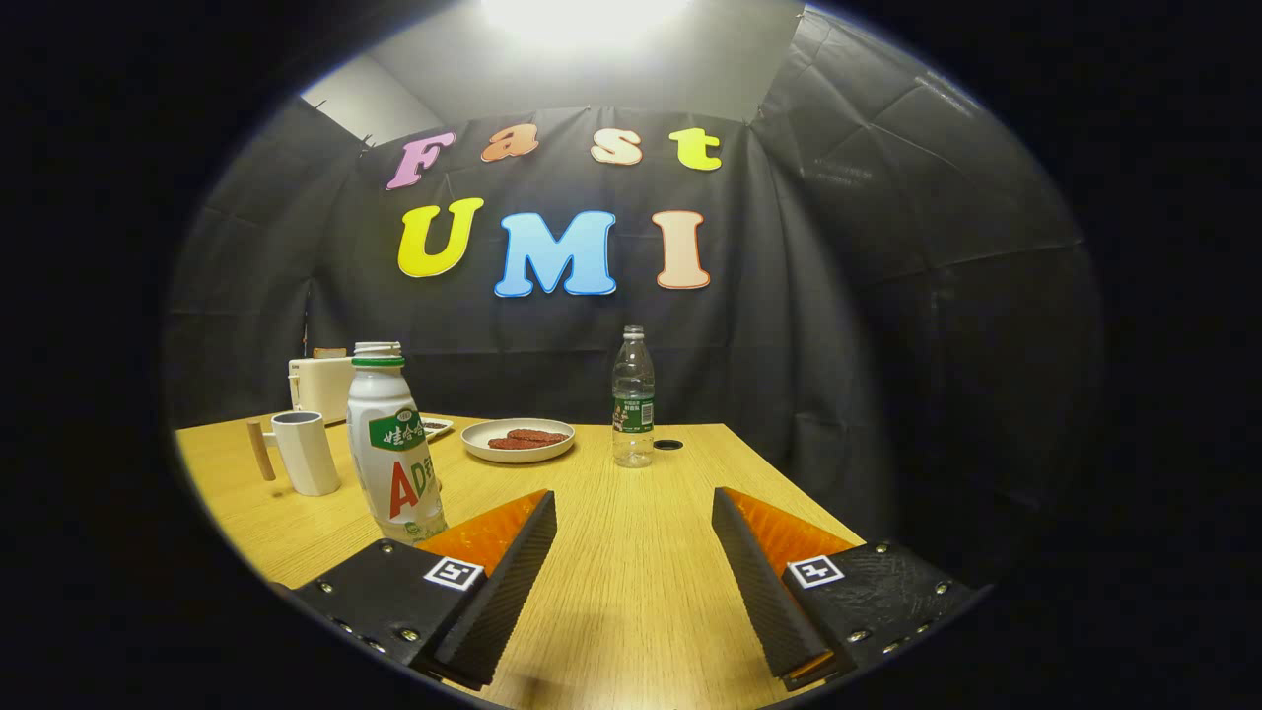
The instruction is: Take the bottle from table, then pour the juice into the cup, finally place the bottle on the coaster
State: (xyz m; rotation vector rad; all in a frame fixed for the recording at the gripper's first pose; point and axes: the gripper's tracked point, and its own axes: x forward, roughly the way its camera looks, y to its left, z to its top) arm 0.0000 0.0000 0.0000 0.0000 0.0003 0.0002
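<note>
A white drink bottle (pixel 391 449) with a green collar and an open neck stands upright on the wooden table (pixel 631 552), just beyond my left finger and to its left. A white cup (pixel 306 452) with a wooden handle stands left of the bottle, a little farther back. My gripper (pixel 634 513) hovers low over the table, open, with bare table between its fingers. The bottle is outside the gap between the fingers. No coaster is clearly made out.
A clear water bottle (pixel 632 399) stands far ahead between the fingers, with a small dark round thing (pixel 667 445) beside it. A plate (pixel 518 441) with reddish pieces lies at the back. A white toaster (pixel 321 385) sits behind the cup.
</note>
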